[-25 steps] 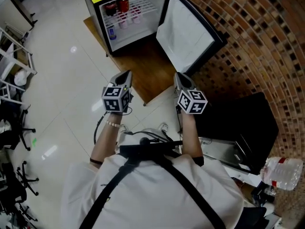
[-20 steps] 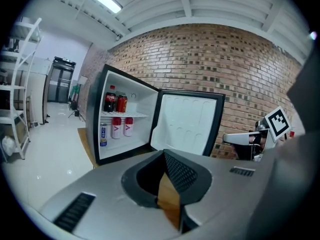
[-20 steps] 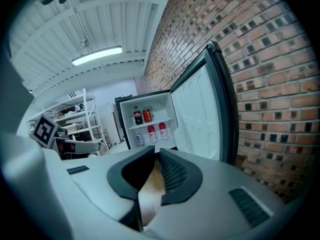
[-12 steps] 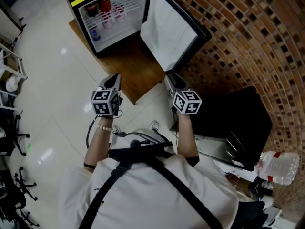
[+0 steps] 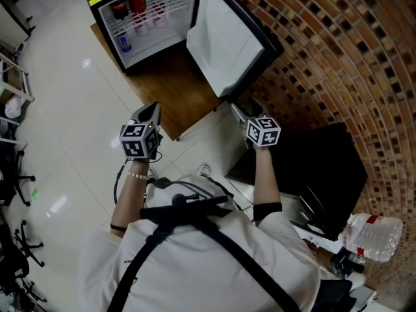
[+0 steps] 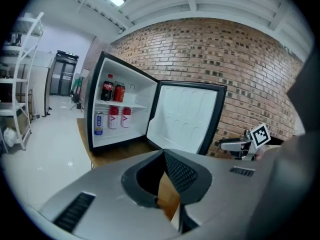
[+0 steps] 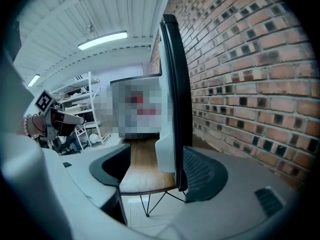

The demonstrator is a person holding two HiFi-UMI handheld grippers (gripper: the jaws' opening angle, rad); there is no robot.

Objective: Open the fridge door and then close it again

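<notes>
Fridge door [image 5: 224, 41] wide open, white inner face.

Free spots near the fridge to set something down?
Bare wooden platform between fridge and open door; tile floor left of it. Crowded: fridge shelves, with bottles and cans; brick wall hems the door's far side.

Open fridge door [image 5: 224, 41] narrows room beside brick wall [image 5: 338, 51].

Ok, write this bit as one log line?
fridge door: open | right gripper: jaws just opening, door edge between | left gripper: shut, empty
</notes>
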